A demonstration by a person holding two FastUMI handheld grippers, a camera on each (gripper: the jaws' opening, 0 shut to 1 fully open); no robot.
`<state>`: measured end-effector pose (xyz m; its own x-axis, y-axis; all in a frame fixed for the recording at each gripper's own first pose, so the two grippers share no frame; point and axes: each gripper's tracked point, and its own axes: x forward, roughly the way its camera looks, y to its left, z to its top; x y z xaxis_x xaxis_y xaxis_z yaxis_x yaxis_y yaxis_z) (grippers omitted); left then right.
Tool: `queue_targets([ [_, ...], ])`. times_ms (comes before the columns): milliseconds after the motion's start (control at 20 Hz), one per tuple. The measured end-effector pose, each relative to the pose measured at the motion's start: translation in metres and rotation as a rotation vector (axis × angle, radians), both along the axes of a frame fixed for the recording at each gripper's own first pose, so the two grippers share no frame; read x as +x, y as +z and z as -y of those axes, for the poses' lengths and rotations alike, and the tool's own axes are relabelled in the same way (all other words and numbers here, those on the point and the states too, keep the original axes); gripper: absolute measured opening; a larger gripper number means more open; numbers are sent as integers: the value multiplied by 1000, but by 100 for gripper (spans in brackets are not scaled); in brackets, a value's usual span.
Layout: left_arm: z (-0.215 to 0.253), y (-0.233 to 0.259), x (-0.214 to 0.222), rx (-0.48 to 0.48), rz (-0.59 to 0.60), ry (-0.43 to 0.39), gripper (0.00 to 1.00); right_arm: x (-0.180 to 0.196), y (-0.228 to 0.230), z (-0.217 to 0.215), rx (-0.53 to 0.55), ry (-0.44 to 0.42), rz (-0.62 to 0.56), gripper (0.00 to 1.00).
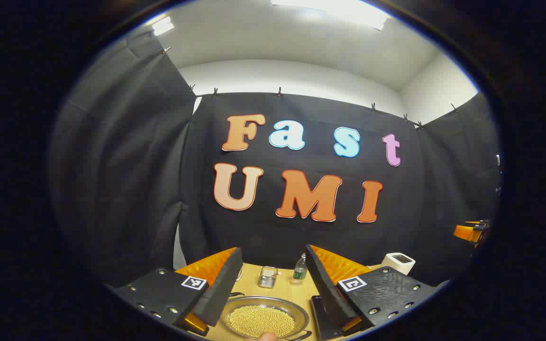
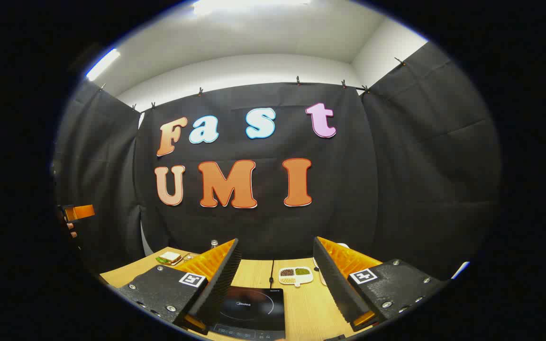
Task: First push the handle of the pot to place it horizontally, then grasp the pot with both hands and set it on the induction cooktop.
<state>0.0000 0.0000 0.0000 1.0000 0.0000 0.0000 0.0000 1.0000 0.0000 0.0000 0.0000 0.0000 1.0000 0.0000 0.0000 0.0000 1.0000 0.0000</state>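
Both grippers hang above a pale wooden table (image 2: pixel 311 308) with their jaws spread wide and nothing between them. Seen in the left gripper view, the left gripper (image 1: pixel 269 296) frames the pot (image 1: pixel 264 318), a shallow round metal pan with a shiny rim, filled with small yellow beads (grain or beans, too fine to tell). A dark handle (image 1: pixel 301 336) curves out from its near right edge, and a fingertip (image 1: pixel 267 336) pokes in at the bottom of the view, just at the pot's near rim. Past the pot stand a small clear glass jar (image 1: pixel 268 276) with ribbed sides and a clear bottle (image 1: pixel 300 270) with a green label, side by side. A white boxy appliance (image 1: pixel 398 262) sits farther right. At the far right edge of this view, the other gripper shows as an orange block.

Over in the right gripper view, the right gripper (image 2: pixel 277 289) points at the induction cooktop (image 2: pixel 252 309), a flat black glassy slab with a faint ring marked on it, lying bare between the fingers, with a thin cord running from its back edge. Just behind it, to the right, rests a white divided dish (image 2: pixel 295 275) holding brown and green bits. A sandwich (image 2: pixel 169 257) lies near the table's far left corner.
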Motion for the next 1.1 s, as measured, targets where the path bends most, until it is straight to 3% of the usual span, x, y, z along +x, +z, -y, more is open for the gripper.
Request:
queue_targets([
  [500, -6, 3, -9, 39, 11, 32, 85, -3, -1, 2, 8, 36, -4, 95],
  [1100, 6, 0, -8, 14, 17, -28, 85, -4, -2, 5, -1, 26, -7, 95],
])
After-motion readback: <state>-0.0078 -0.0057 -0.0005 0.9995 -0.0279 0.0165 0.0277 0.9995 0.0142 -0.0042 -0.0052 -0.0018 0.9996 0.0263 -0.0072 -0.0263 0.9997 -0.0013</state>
